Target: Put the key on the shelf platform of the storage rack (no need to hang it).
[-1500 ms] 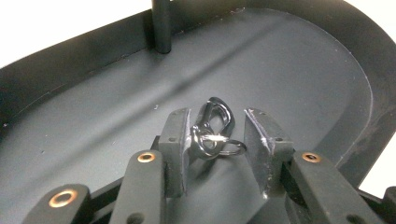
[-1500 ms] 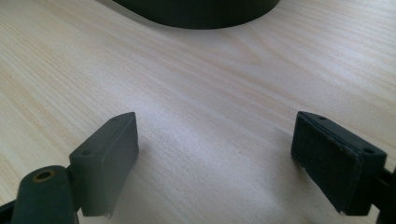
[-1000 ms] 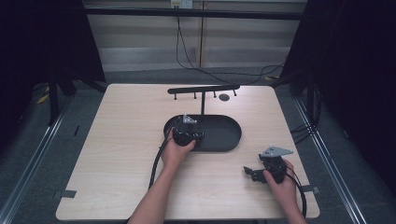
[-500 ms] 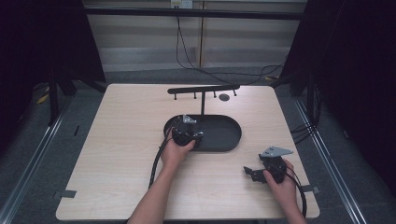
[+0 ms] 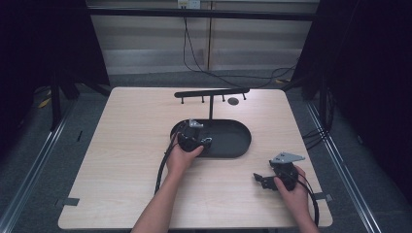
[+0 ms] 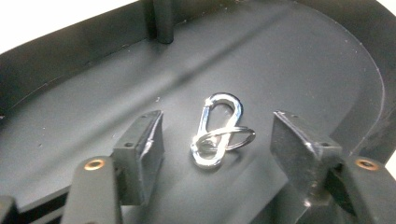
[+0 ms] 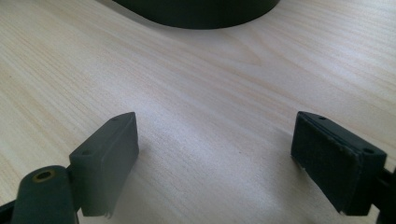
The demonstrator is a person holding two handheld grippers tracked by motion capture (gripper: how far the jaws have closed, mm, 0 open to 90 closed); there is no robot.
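We are seeing the tray (image 5: 233,141) sitting at the centre of the counter (image 5: 121,145), its post (image 5: 211,108) rising at the tray's twelve o'clock edge. The clip (image 6: 218,128) is lying in the tray, between the left hand-held gripper (image 6: 219,144) jaws and touching neither. The right hand-held gripper (image 5: 262,179) is resting on the counter at the tray's five o'clock.

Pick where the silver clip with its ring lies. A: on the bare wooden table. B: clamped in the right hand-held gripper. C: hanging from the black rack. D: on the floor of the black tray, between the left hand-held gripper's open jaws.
D: the clip lies flat on the tray, untouched by the jaws.
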